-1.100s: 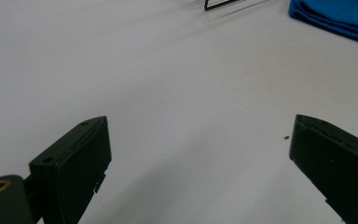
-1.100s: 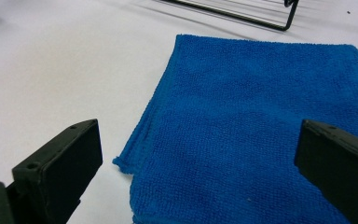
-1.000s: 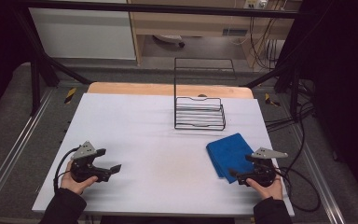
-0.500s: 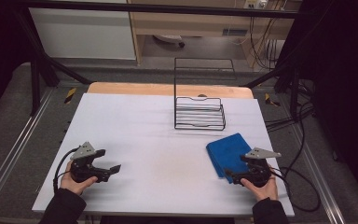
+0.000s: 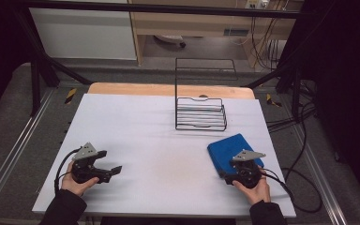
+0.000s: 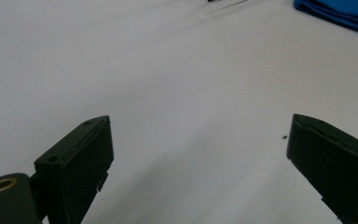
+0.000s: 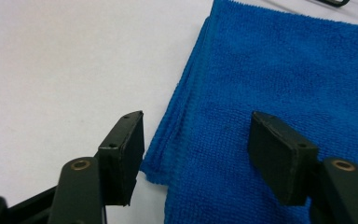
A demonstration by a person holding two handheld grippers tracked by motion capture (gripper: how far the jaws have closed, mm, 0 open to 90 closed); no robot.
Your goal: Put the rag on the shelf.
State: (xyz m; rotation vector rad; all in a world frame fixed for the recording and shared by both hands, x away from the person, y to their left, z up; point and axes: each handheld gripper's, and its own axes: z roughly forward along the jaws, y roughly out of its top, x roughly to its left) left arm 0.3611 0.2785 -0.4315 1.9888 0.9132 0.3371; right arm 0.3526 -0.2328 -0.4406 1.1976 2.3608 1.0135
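Note:
A folded blue cloth lies flat on the white table top at the right. My right gripper sits low at the cloth's near corner. In the right gripper view the cloth spreads ahead, its folded left edge between the jaws of my right gripper. The jaws have just been closing; a gap still shows on both sides, with one jaw over bare table and the other over the cloth. My left gripper rests at the near left, open over bare table, as the left gripper view shows.
A black wire rack with a tall back frame stands at the far middle right, just beyond the cloth. The blue cloth peeks in at the top right of the left gripper view. Cables lie on the floor right of the table.
My right gripper has slid left along the cloth's near edge to its corner, and its jaws have narrowed. The left gripper has kept still.

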